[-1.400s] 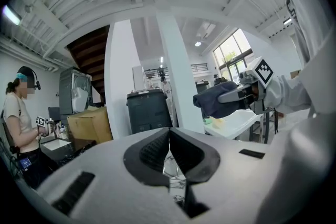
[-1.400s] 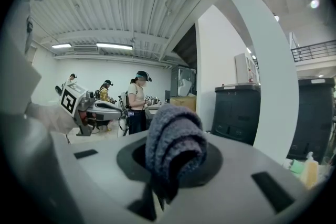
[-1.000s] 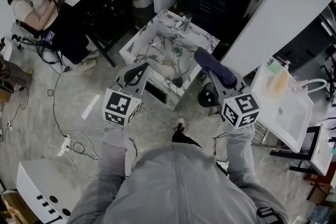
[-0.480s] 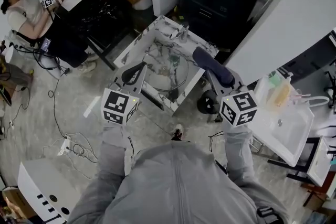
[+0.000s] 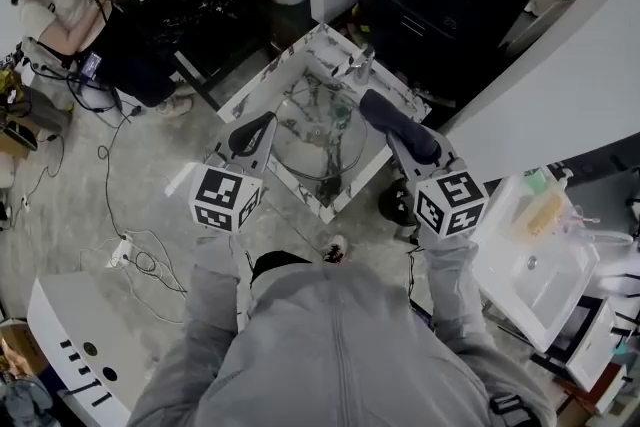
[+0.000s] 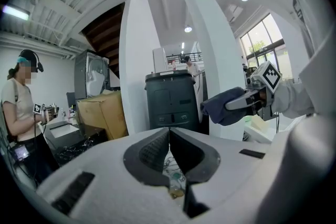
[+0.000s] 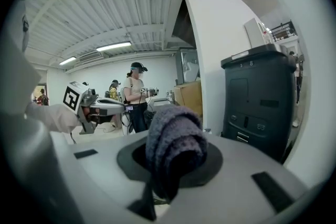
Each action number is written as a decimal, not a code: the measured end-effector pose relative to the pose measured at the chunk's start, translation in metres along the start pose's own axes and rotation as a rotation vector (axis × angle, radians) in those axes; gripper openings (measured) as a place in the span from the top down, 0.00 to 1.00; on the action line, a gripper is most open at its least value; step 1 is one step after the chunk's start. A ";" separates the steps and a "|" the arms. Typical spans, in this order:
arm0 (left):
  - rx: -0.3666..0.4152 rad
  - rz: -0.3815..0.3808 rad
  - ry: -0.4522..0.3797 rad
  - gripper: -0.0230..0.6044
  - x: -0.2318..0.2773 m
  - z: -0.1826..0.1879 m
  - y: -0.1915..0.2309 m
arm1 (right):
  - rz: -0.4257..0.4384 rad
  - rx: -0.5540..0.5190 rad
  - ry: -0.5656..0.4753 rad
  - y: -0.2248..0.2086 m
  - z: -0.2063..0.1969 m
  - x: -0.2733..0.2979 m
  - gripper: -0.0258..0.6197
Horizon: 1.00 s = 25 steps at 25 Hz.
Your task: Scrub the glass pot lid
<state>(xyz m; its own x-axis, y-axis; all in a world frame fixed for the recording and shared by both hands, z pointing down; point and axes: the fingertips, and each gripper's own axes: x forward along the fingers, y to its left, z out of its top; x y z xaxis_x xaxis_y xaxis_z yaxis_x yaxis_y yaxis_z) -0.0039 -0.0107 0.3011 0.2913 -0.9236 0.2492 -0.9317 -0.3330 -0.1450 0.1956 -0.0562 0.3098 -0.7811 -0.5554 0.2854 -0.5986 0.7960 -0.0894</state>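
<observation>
Well below, glass pot lid; left gripper jaws together, right gripper jaws around cloth.

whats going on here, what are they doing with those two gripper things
A person stands over a marbled sink with a glass pot lid lying in it. The right gripper is clamped on a dark blue cloth, held above the sink's right side. The left gripper is shut on nothing and hovers by the sink's left edge. Neither seems to touch the lid, so no scrubbing is happening at this moment.
</observation>
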 end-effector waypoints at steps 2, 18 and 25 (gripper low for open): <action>-0.012 0.010 0.016 0.92 0.004 -0.007 0.005 | 0.020 0.006 0.016 0.000 -0.005 0.012 0.85; -0.047 -0.035 0.115 0.92 0.051 -0.073 0.085 | 0.026 0.045 0.141 0.014 -0.025 0.135 0.85; -0.080 -0.095 0.144 0.92 0.076 -0.108 0.114 | -0.011 0.074 0.210 0.015 -0.043 0.185 0.85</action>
<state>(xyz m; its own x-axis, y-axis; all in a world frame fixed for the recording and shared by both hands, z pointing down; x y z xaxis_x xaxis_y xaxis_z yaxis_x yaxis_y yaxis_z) -0.1110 -0.0981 0.4065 0.3504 -0.8499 0.3936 -0.9173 -0.3963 -0.0392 0.0499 -0.1361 0.4026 -0.7247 -0.4957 0.4787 -0.6245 0.7661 -0.1522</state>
